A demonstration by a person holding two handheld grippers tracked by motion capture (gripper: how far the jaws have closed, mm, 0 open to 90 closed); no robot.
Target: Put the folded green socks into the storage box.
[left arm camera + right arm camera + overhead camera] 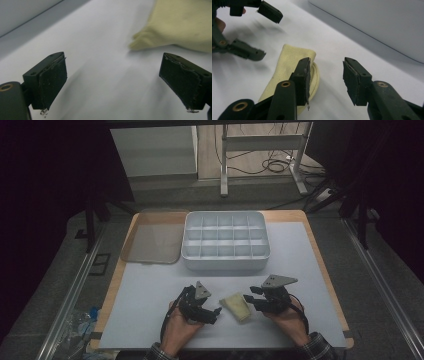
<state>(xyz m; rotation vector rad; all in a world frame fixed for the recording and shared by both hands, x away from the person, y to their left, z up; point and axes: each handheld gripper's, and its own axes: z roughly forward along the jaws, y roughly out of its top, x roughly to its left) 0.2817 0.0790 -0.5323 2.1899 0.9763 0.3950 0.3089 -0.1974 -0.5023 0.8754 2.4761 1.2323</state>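
Found the pale yellow knitted piece (236, 306) lying flat on the tabletop (150, 295), between the two hand-held grippers and just ahead of both sets of jaws. Looked like a small sock or cuff with a rolled rim, though hard to tell in the dim light. Not lifted, not folded over, not pinched anywhere.

Saw the right hand-held gripper (327, 77) low over the piece's near end with its jaws apart: one jaw standing against the rolled rim, the other out over bare tabletop, nothing clamped between the pads. Saw the left hand-held gripper (120, 82) held wide apart as well, pads empty, the piece (180, 25) ahead of it and off toward its right-hand jaw, apart from both pads. From the right gripper view, noted the left hand-held gripper (262, 32) beyond the far end of the piece (289, 62), close but not touching.

Farther beyond both hand-held grippers, noted a white compartment tray (225, 262) with every visible cell bare, and a clear lid (152, 242) lying flat to the left of it.

Judged the work as barely begun: approach made from both sides, no grip taken. Left to do, by the look of it: closing on the piece, lifting or folding it, and perhaps carrying it to the tray.
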